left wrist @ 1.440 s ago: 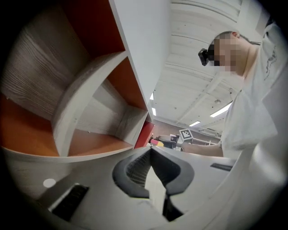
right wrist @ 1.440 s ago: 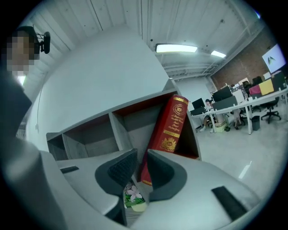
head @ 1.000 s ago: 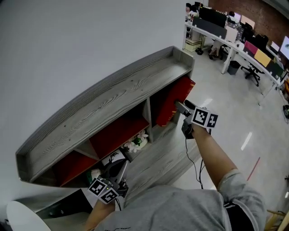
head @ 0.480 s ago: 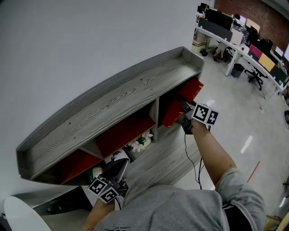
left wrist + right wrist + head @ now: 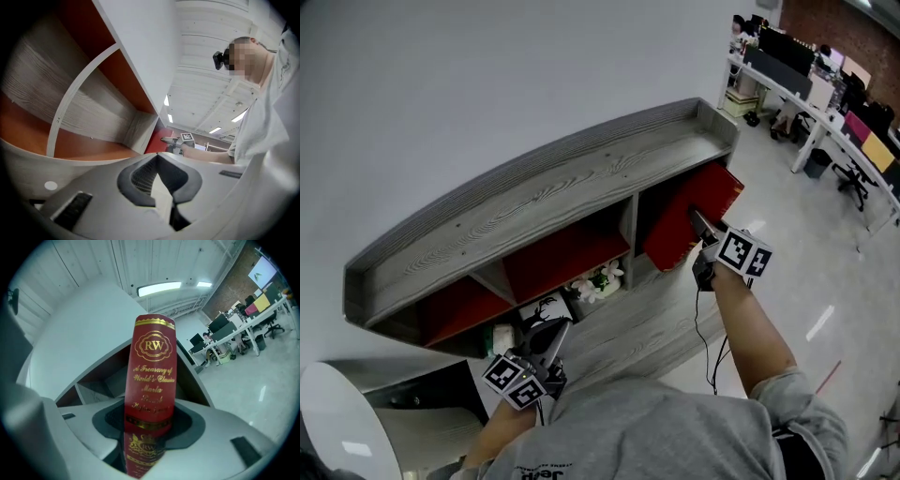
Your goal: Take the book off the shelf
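Red book (image 5: pixel 692 223) (gilt-lettered spine) tilts out of the grey shelf (image 5: pixel 553 197), rightmost compartment

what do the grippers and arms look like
Both the left gripper and right gripper have pale grey bodies, dark pads and a cube of black-and-white square markers. A thin black cable hangs from the right one. The person wears a grey short-sleeved shirt.

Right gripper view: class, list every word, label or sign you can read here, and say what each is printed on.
"RW": gold monogram in a crest near the top of the book spine.
"A Treasury of World's Classics": gold script below the crest, same spine.
Three more gold lines beneath: too blurred to read.
Small gold crest at the spine's foot: too dim to read.
Nothing else legible here.
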Motion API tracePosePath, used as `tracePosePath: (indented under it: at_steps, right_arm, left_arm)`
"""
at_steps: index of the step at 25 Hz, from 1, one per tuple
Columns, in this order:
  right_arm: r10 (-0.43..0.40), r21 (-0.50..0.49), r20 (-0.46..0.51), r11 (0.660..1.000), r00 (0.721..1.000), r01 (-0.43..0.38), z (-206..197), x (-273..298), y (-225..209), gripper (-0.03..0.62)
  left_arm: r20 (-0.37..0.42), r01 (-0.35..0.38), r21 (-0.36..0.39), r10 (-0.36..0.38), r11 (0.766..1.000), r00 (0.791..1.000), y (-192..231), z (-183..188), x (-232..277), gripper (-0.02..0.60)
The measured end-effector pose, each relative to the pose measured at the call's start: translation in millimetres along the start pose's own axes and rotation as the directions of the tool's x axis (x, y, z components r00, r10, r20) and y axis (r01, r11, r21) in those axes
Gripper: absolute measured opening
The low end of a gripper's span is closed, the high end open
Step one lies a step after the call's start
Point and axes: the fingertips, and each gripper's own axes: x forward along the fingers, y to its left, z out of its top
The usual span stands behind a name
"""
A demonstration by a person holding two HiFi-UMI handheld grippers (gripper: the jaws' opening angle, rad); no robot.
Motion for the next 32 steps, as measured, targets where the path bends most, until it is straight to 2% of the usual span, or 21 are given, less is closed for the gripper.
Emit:
tracePosePath:
  at_steps: [8, 13, 19, 25, 28, 32]
  right_arm:
    - [0.102, 0.052, -0.008, 0.994, 0.995, -0.101, -6.0, -47.6, 0.6, 0.219]
    - [0.087, 0.060, 0.016, 0.994, 0.996, -0.088, -12.5, -76.9, 4.8, 0.218]
    - [0.056, 0.052, 0.032, 0.997, 0.998, -0.058, -42.8, -108.7, 46.3, 0.218]
    - [0.013, 0.046, 0.058, 0.999, 0.998, -0.016, -100.9, -142.2, 135.9, 0.218]
    - [0.010, 0.028, 0.058, 1.000, 0.998, -0.012, -130.6, -150.6, 181.4, 0.218]
    - [0.031, 0.053, 0.023, 0.998, 0.999, -0.032, -177.1, -155.7, 231.7, 0.218]
  left_arm:
    - [0.016, -0.141, 0.016, 0.140, 0.990, 0.990, -28.8, -8.8, -22.6, 0.009]
    - [0.020, -0.173, 0.015, 0.173, 0.985, 0.985, -27.0, -4.9, -50.6, 0.009]
    - [0.019, -0.090, 0.011, 0.089, 0.996, 0.996, -9.9, 1.4, -91.6, 0.009]
    - [-0.030, 0.039, 0.051, -0.037, 0.998, 0.999, 19.1, 13.9, -150.8, 0.009]
    - [-0.057, 0.076, 0.061, -0.072, 0.995, 0.996, 34.2, 18.8, -180.5, 0.009]
    - [-0.091, 0.121, 0.045, -0.117, 0.992, 0.989, 43.1, 21.2, -207.5, 0.009]
